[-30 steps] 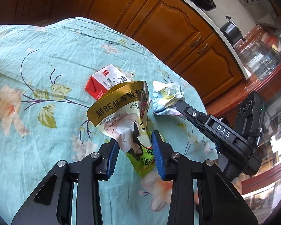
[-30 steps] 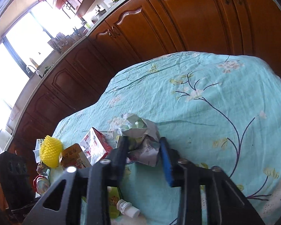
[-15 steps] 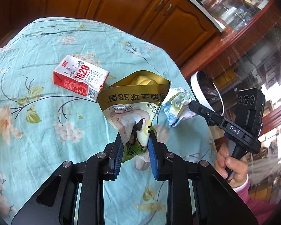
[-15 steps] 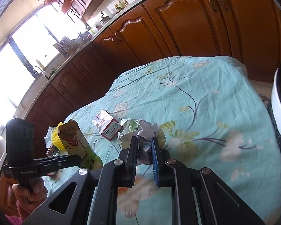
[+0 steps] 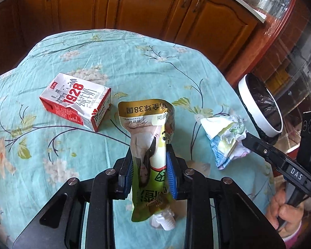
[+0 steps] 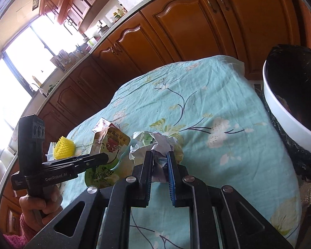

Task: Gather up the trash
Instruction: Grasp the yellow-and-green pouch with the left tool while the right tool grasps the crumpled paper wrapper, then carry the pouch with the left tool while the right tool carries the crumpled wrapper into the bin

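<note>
My left tongs (image 5: 149,170) are clamped on the green-and-gold drink pouch (image 5: 150,143), lifted off the bench (image 5: 134,66); its white spout hangs below the pads. The red milk carton (image 5: 76,101) lies ahead to their left. My right tongs (image 6: 159,164) pinch the crumpled paper wad (image 6: 155,143). The black-lined white bin (image 6: 284,112) stands just right of them, beside the bench.
</note>
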